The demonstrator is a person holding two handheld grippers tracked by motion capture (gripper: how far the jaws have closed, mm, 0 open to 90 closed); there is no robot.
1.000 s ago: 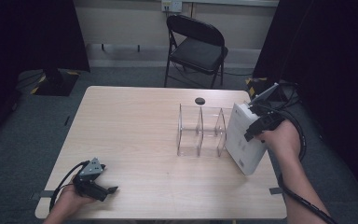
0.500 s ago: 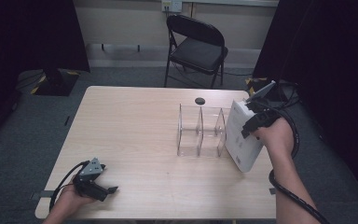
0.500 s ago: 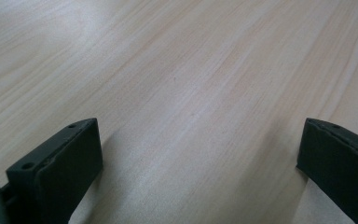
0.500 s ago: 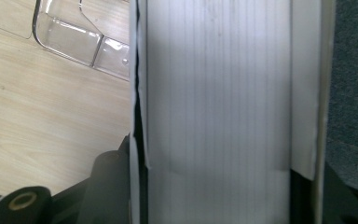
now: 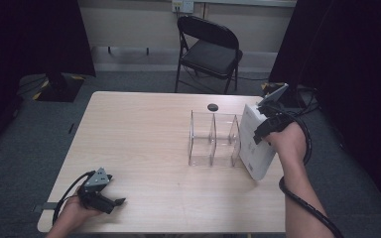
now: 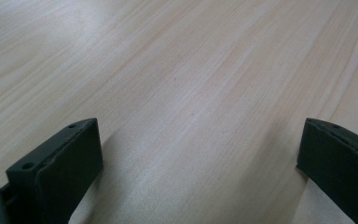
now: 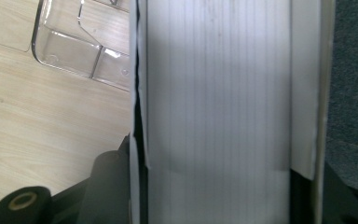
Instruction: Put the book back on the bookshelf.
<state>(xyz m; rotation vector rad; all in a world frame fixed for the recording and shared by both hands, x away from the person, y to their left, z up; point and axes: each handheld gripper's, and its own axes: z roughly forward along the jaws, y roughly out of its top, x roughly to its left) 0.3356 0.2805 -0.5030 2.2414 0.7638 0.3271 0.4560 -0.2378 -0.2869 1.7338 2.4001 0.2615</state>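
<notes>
Wood top: pale wood-grain table [image 5: 144, 144], I work at its near side w/ both grippers.
L gripper [image 5: 110, 202]: low at near-left corner of table, in my left hand [image 5: 74, 214], cable looping behind. Jaws wide apart, nothing betw. them; in left gripper view just bare table [image 6: 191, 93] betw. the two black jaws.
R gripper [image 5: 264, 130]: at right edge of table, in my right hand [image 5: 288, 141], jaws clamped on white box.
White box [image 5: 254, 141]: upright, tilted a bit, lower end at table's right edge, just beside clear organizer on its right. In right gripper view the box [image 7: 219, 93] runs up the middle, one jaw on each side of it.
Clear organizer [image 5: 214, 140]: see-through plastic, upright dividers, mid-right of table; its base corner [image 7: 77, 44] sits just left of box in right gripper view. Whether box touches it: can't tell.
Small black disc [image 5: 212, 107]: on table behind organizer, near far edge.
Folding chair [image 5: 209, 48]: dark, on carpet beyond table.
</notes>
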